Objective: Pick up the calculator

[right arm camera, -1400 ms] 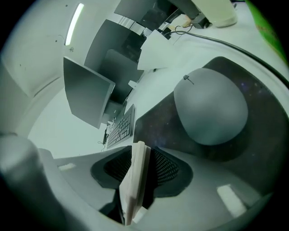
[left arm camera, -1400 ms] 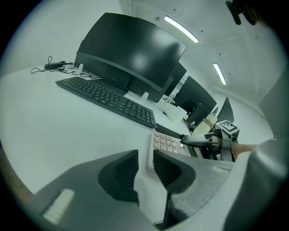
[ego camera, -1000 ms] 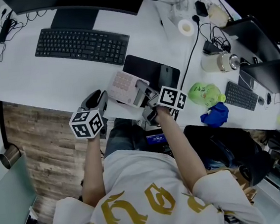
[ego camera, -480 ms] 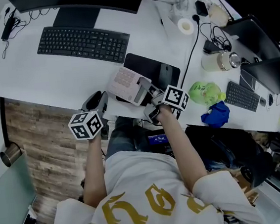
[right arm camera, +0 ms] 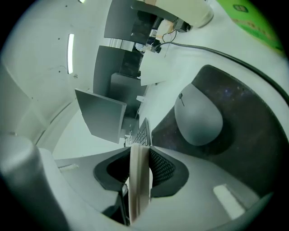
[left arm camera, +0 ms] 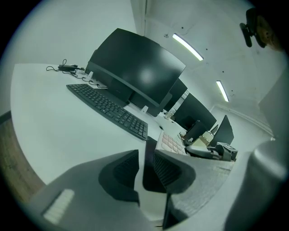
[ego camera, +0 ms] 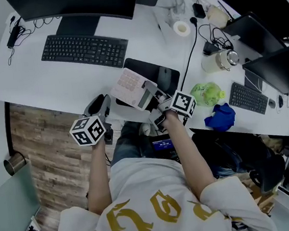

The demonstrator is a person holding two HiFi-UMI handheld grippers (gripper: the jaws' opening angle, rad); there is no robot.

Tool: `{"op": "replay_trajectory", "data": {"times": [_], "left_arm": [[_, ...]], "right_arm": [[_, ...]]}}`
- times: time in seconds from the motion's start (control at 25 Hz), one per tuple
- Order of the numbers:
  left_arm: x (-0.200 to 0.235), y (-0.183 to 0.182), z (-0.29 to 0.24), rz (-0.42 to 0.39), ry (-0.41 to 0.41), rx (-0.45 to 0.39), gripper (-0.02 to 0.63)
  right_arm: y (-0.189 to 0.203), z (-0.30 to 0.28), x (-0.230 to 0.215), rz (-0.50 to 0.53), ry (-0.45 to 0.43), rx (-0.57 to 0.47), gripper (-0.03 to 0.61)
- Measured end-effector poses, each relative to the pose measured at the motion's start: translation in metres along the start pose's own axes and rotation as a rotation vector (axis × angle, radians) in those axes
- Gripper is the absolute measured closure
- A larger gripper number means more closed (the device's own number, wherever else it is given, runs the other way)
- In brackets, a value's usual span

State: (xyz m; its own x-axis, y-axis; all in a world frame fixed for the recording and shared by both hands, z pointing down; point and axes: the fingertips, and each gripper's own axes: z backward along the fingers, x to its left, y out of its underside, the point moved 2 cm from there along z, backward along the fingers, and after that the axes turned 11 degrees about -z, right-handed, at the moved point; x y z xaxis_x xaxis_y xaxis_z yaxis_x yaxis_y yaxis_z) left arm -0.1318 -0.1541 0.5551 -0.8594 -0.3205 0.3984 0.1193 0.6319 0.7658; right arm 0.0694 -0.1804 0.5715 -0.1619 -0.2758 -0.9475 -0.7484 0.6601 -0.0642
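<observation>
A: Calculator [ego camera: 131,85] first: where is it?

B: Start from the big white surface [ego camera: 53,81]. A dark monitor [ego camera: 71,2] stands at its far side, and a long black keyboard [ego camera: 84,50] lies in front of that. A black mouse pad [ego camera: 150,68] lies to the keyboard's right with a mouse [ego camera: 172,76] on it. The calculator is at the pad's near left corner, close to the surface's front edge. It is tilted, with its pale keys facing up.

A: What holds it?

B: The right gripper [ego camera: 147,94]. Its jaws are clamped on the calculator's right edge. In the right gripper view the pale slab stands edge-on between the two ribbed pads [right arm camera: 161,168].

A: And the left gripper [ego camera: 99,104]?

B: It hangs just left of the calculator, at the surface's front edge, and does not touch it. Its jaws stand a narrow slit apart with nothing between them. Only the surface shows through the gap.

A: Anything further right?

B: A green bag [ego camera: 207,93] and a blue cloth [ego camera: 221,117] lie beside each other, well apart from the calculator. A small dark keypad [ego camera: 245,98] lies just beyond them. Farther back, a roll of tape [ego camera: 181,28] sits by a black cable [ego camera: 194,51].
</observation>
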Motion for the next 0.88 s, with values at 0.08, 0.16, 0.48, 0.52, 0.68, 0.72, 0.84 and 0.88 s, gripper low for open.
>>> {"op": "replay_trajectory", "data": {"times": [0.08, 0.16, 0.48, 0.52, 0.68, 0.72, 0.84, 0.88], "left_arm": [[-0.006, -0.005, 0.003, -0.003, -0.007, -0.023, 0.519], [-0.012, -0.009, 0.009, -0.010, -0.017, -0.048, 0.519], [-0.047, -0.028, 0.046, -0.051, -0.059, -0.149, 0.523], [-0.050, -0.031, 0.051, -0.056, -0.064, -0.163, 0.525], [-0.064, -0.042, 0.064, -0.072, -0.068, -0.218, 0.531], [-0.067, -0.044, 0.067, -0.075, -0.070, -0.231, 0.535], [-0.074, -0.050, 0.077, -0.092, -0.073, -0.264, 0.549], [-0.076, -0.051, 0.079, -0.098, -0.072, -0.273, 0.552]], "right_arm": [[0.002, 0.007, 0.006, 0.008, -0.012, 0.003, 0.457], [0.005, 0.015, 0.011, 0.013, -0.018, 0.007, 0.457], [0.017, 0.051, 0.029, 0.027, -0.031, 0.005, 0.457], [0.018, 0.054, 0.033, 0.026, -0.041, 0.005, 0.457], [0.018, 0.064, 0.048, 0.021, -0.080, -0.003, 0.457], [0.018, 0.066, 0.052, 0.024, -0.091, -0.003, 0.457], [0.019, 0.070, 0.065, 0.037, -0.122, -0.006, 0.457], [0.018, 0.072, 0.068, 0.042, -0.130, -0.011, 0.457]]}}
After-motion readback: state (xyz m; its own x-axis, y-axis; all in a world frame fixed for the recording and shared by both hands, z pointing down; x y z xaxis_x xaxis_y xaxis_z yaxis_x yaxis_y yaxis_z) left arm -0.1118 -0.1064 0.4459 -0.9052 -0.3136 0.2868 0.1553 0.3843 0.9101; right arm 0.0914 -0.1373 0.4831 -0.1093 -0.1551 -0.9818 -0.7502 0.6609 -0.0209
